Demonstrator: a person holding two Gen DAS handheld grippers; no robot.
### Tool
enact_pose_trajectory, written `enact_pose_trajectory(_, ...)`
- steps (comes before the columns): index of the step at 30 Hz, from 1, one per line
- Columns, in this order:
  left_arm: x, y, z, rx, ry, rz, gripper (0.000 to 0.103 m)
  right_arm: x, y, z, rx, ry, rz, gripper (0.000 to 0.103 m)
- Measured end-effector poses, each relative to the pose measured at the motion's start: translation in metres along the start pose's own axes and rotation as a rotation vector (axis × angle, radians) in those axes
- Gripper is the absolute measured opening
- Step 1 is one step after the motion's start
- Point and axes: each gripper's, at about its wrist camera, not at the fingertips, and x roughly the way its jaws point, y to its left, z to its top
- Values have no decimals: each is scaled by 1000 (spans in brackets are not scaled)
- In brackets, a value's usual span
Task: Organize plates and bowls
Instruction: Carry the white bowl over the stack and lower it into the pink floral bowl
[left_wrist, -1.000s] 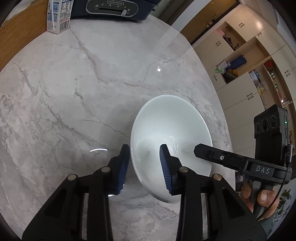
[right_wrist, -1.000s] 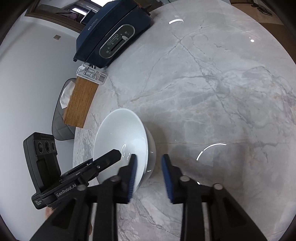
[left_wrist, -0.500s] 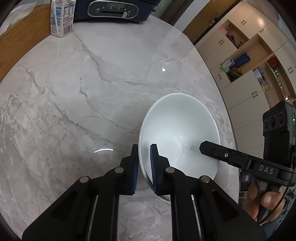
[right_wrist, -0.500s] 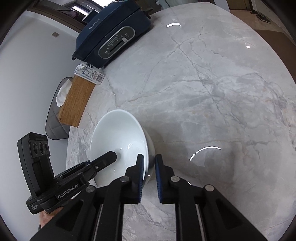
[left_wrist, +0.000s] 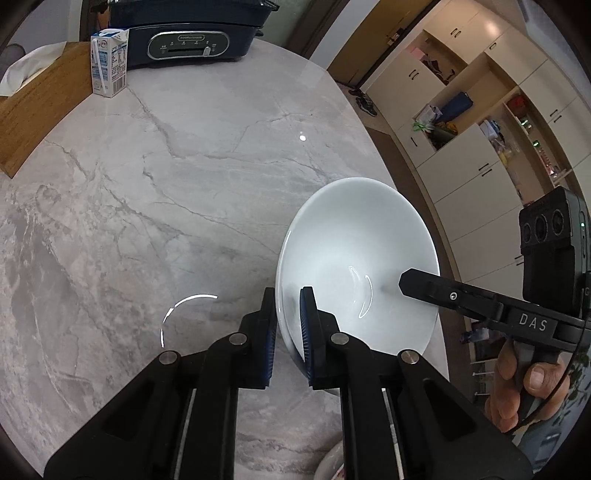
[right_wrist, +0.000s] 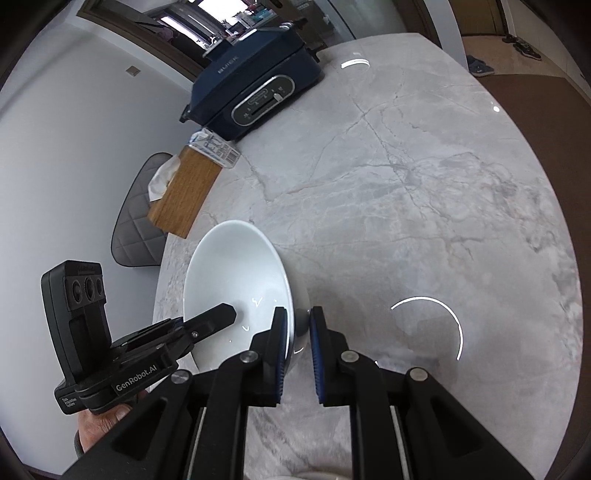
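Observation:
A white bowl (left_wrist: 354, 254) is held above the marble table (left_wrist: 166, 184) near its edge. My left gripper (left_wrist: 288, 314) is shut on the bowl's left rim, one pad inside and one outside. My right gripper (right_wrist: 297, 325) is shut on the opposite rim of the same bowl (right_wrist: 236, 273). Each gripper shows in the other's view: the right one (left_wrist: 406, 282) reaches in from the right, the left one (right_wrist: 229, 314) from the left. A second white dish rim (left_wrist: 328, 461) peeks in at the bottom edge, mostly hidden.
A dark blue electric cooker (left_wrist: 184, 40) stands at the table's far side, with a small milk carton (left_wrist: 109, 62) and a wooden tissue box (left_wrist: 40, 99) beside it. A grey chair (right_wrist: 136, 218) stands off the table's edge. Cabinets (left_wrist: 480, 129) line the far wall.
Both grippers closed from open onto the bowl's rims. The bowl has since risen slightly and tilted, and both views have pulled back from the table.

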Motion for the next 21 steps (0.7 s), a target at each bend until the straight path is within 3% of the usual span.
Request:
enact_pose_trajectory(10,-53,-54,-68,61,16,-20,10,-60,16,-57,-30,-38,1,16)
enact_pose_trajectory(21,-69,-85,-140,108,75,-22,10,-90,10,-126,-23,-36,16,17)
